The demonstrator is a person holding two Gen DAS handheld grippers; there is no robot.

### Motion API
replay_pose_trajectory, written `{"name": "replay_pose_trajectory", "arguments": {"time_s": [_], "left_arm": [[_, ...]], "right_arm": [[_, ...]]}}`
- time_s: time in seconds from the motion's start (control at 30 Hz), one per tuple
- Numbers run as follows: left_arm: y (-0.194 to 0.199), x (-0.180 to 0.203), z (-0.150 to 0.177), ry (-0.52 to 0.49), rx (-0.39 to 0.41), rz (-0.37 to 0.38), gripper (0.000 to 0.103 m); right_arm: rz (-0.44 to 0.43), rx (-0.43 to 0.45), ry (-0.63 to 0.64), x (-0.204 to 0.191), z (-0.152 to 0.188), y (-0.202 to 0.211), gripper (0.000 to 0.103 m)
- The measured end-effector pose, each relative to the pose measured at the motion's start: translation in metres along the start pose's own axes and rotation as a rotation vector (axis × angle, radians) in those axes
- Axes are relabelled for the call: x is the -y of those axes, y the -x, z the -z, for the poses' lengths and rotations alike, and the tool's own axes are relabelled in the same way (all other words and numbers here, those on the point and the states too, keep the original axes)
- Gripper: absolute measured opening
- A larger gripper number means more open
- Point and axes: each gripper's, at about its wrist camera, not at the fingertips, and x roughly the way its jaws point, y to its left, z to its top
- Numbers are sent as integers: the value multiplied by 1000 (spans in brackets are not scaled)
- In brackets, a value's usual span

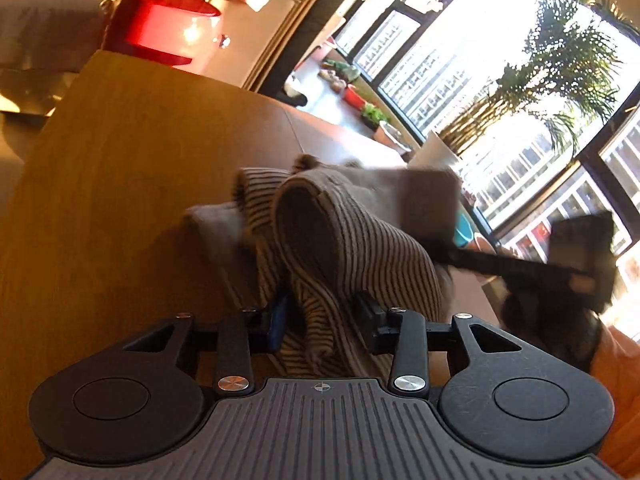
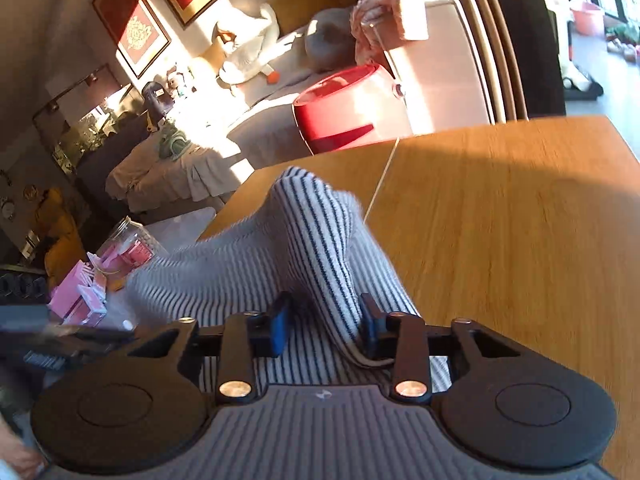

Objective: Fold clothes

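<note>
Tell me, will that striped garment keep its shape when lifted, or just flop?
It will probably flop: the striped garment already drapes in soft folds over the wooden table and sags between the left tongs and right tongs. It looks light, as a small pinch raises it. The ribbed knit seems unlikely to slip.

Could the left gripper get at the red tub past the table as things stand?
Probably not right now. The left gripper has its jaws on the striped garment, and the red tub sits beyond the far edge of the wooden table. The tabletop between them looks bare.
</note>
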Motion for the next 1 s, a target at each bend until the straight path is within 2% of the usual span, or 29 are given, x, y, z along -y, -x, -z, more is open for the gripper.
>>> {"name": "replay_pose_trajectory", "arguments": {"time_s": [0.13, 0.17, 0.27, 0.37, 0.47, 0.53, 0.57, 0.6, 0.67, 0.73, 0.8, 0.87, 1.0], "left_arm": [[3, 6, -8, -46, 30, -15, 38], [7, 11, -10, -72, 40, -18, 38], [21, 22, -17, -127, 71, -30, 39], [31, 31, -30, -163, 128, -43, 45], [39, 49, -41, -221, 188, -49, 52], [31, 63, -49, -287, 199, -57, 63], [24, 70, -53, -327, 197, -64, 65], [16, 77, -57, -366, 194, -75, 67], [-6, 80, -65, -432, 186, -148, 64], [-24, 71, -70, -436, 163, -205, 59], [-37, 57, -70, -401, 129, -227, 61], [-45, 41, -65, -367, 112, -217, 61], [-45, 22, -59, -277, 117, -168, 61]], "right_arm": [[33, 18, -8, -7, 9, 31, 20], [49, 47, 16, -12, 7, 37, 13], [42, 131, 88, -30, -12, 47, 12], [110, 126, 146, -32, -34, 20, 12], [214, 32, 153, -13, -34, -27, 13], [229, 34, 153, -7, -32, -39, 13], [234, 42, 150, -7, -33, -40, 14], [239, 46, 144, -8, -35, -40, 15], [253, 55, 147, -12, -36, -33, 19], [257, 74, 136, -17, -34, -13, 25], [248, 93, 102, -21, -29, 10, 43], [198, 102, 10, -19, -20, 34, 56], [101, 49, -214, -9, 9, 42, 54]]}}
